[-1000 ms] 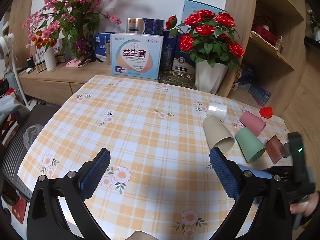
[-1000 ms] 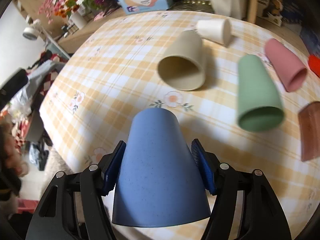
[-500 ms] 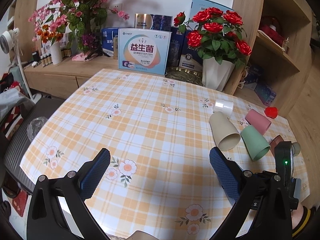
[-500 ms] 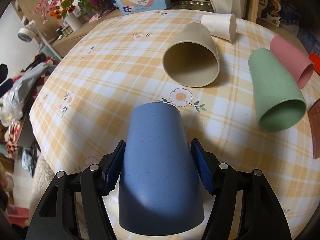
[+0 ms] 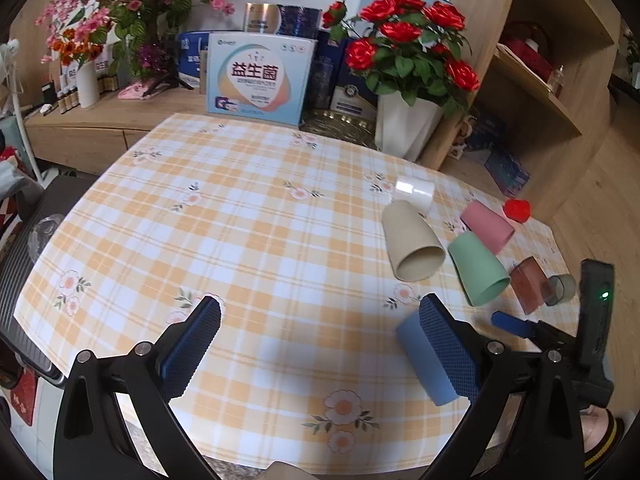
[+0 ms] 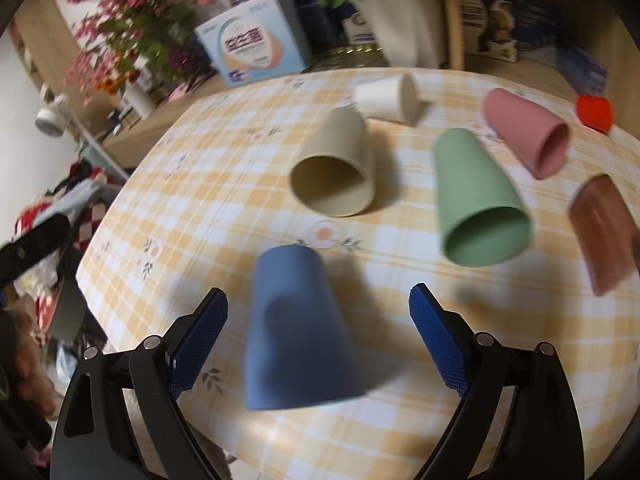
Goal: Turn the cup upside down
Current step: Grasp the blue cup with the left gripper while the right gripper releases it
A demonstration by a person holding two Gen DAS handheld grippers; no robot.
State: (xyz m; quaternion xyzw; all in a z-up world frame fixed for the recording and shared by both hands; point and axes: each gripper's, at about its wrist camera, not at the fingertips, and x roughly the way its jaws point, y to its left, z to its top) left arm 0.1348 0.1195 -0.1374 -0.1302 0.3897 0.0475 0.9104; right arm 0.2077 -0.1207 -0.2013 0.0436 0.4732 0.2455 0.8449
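Observation:
A blue cup (image 6: 298, 332) stands upside down, mouth down, on the checked tablecloth (image 6: 208, 184) near the front edge. My right gripper (image 6: 318, 336) is open, its jaws apart on either side of the cup and not touching it. The blue cup also shows in the left wrist view (image 5: 422, 360), partly behind the left gripper's right finger. My left gripper (image 5: 320, 340) is open and empty above the table's near middle.
Lying on their sides behind the blue cup are a beige cup (image 6: 336, 168), a green cup (image 6: 476, 200), a pink cup (image 6: 528, 136), a brown cup (image 6: 604, 232) and a white cup (image 6: 388, 98). A red cap (image 6: 594, 112) lies far right. Boxes and a white vase (image 5: 404, 128) stand at the back.
My right gripper has opened and let go of the blue cup, which now stands mouth down on the table. The right wrist view is blurred by motion. The left gripper stays open.

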